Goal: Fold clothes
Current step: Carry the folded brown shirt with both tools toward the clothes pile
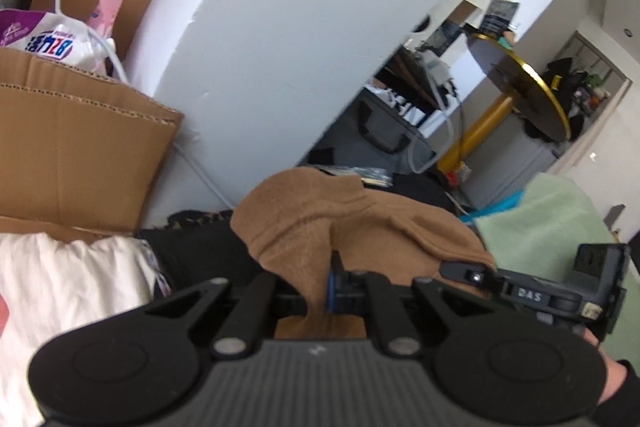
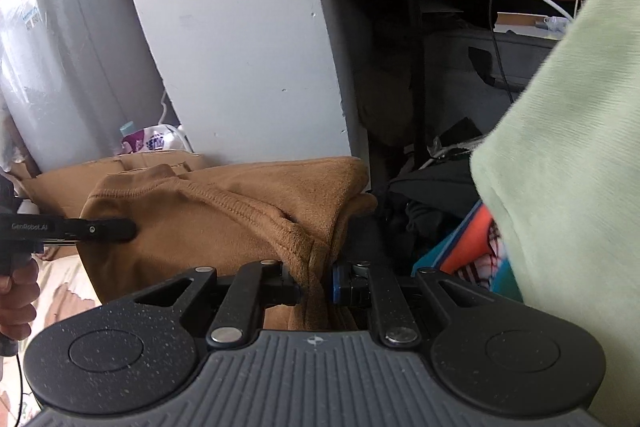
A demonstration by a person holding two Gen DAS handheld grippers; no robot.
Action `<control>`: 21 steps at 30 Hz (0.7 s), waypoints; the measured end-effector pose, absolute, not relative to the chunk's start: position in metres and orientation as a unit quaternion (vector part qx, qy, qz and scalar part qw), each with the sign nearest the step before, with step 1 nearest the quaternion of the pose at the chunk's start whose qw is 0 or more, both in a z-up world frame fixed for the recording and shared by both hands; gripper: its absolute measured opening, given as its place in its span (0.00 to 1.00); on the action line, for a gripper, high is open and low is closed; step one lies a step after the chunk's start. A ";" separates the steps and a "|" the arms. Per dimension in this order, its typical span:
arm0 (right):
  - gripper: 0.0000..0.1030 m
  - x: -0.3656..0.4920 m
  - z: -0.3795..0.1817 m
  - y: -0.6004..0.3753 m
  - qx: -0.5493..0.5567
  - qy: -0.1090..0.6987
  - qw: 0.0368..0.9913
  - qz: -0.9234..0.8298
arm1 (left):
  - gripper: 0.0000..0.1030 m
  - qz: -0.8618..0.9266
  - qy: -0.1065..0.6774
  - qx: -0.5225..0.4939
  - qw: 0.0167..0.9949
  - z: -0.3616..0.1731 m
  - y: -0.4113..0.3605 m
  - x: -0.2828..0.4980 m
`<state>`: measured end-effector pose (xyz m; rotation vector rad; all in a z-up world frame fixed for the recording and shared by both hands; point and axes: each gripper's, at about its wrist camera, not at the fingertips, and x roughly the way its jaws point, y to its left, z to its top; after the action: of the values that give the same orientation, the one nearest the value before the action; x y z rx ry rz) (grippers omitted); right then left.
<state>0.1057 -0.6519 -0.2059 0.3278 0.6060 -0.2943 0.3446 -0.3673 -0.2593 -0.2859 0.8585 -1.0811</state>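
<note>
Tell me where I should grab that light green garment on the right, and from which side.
Take the light green garment by its hanging lower left edge, coming in from the left. That edge hangs free and faces the right gripper, which is clamped on the brown garment, as is the left gripper.

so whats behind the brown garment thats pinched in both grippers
Behind the brown garment, held by the left gripper and right gripper, a white pillar rises with a cardboard box beside it. Dark clothes lie to its right. The pillar's foot is covered.
</note>
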 end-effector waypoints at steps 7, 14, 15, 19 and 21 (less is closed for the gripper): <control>0.14 0.139 -0.229 -0.670 0.169 0.300 0.925 -0.162 | 0.06 -0.470 0.401 -0.114 0.778 -0.274 -0.389 0.372; 0.14 0.173 -0.257 -0.681 0.144 0.321 0.921 -0.165 | 0.07 -0.436 0.424 -0.069 0.791 -0.299 -0.411 0.397; 0.14 0.177 -0.261 -0.681 0.133 0.325 0.922 -0.165 | 0.07 -0.431 0.429 -0.071 0.791 -0.302 -0.412 0.403; 0.14 0.189 -0.279 -0.684 0.111 0.336 0.920 -0.167 | 0.08 -0.412 0.436 -0.068 0.797 -0.311 -0.417 0.409; 0.14 0.194 -0.287 -0.688 0.107 0.342 0.918 -0.170 | 0.09 -0.404 0.432 -0.041 0.806 -0.315 -0.425 0.408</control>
<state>0.1938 -0.6877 -0.2865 0.2203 0.7033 -0.3497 0.4080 -0.4250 -0.3151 -0.0878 0.9239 -0.8645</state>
